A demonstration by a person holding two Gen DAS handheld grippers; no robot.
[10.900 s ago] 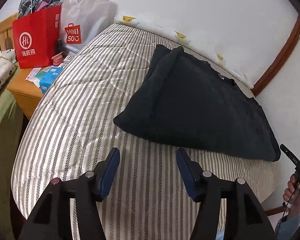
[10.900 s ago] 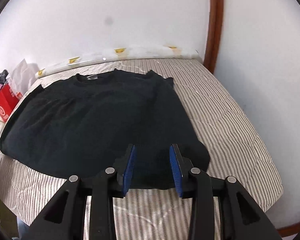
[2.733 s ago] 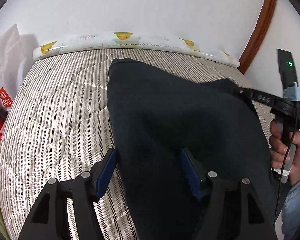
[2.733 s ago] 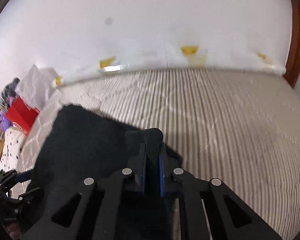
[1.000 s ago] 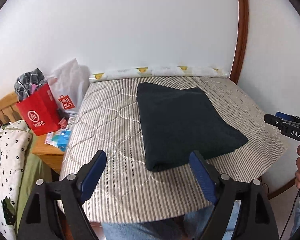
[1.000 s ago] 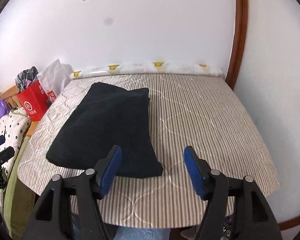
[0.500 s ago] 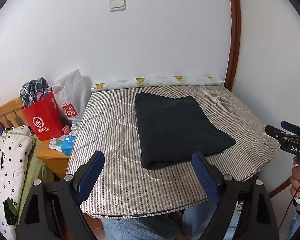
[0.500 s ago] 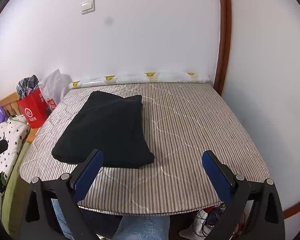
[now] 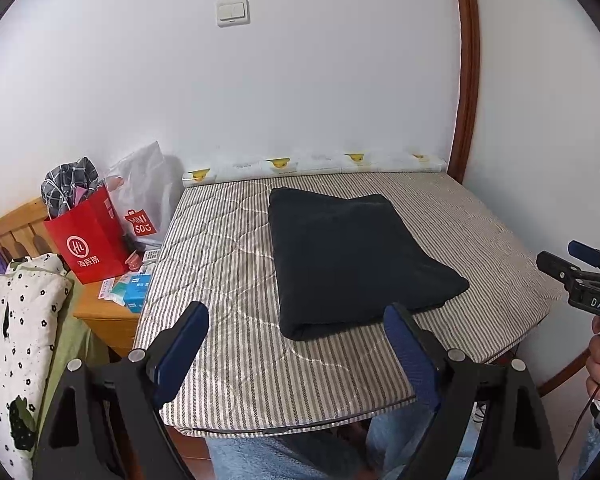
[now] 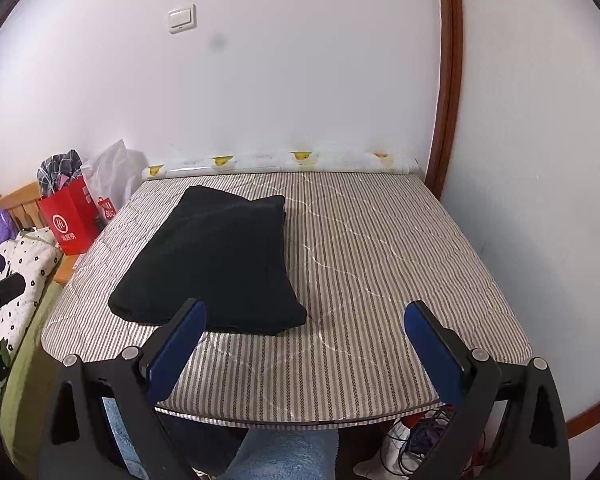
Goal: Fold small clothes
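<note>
- The black top point(image 9: 352, 256) lies folded in a neat thick block on the striped bed point(image 9: 220, 248). It sits past the tips of both tongs, out in front of them, and nothing is touching it.
- In the left view it lies ahead, between the two blue pads. In the right view it lies ahead and off toward the left pad.
- The left tongs point(image 9: 296, 346) are wide apart and hold nothing. The right tongs point(image 10: 304, 340) are wide apart too, with nothing in them.
- A few seconds ago the right tongs were pinched on the black cloth and the left tongs were right down on it. Now both have let go and pulled well back, so the whole bed shows.
- That likely means the folding of this top is done. The edges look even and no sleeve sticks out.
- The person's knees in blue jeans point(image 10: 284, 456) show under the near edge of the bed.
- Off to the left of the tongs, beside the bed, stand a red paper bag point(image 9: 88, 246) and a white plastic bag point(image 9: 148, 200).
- A light switch point(image 9: 233, 10) is high on the white wall behind the bed.
</note>
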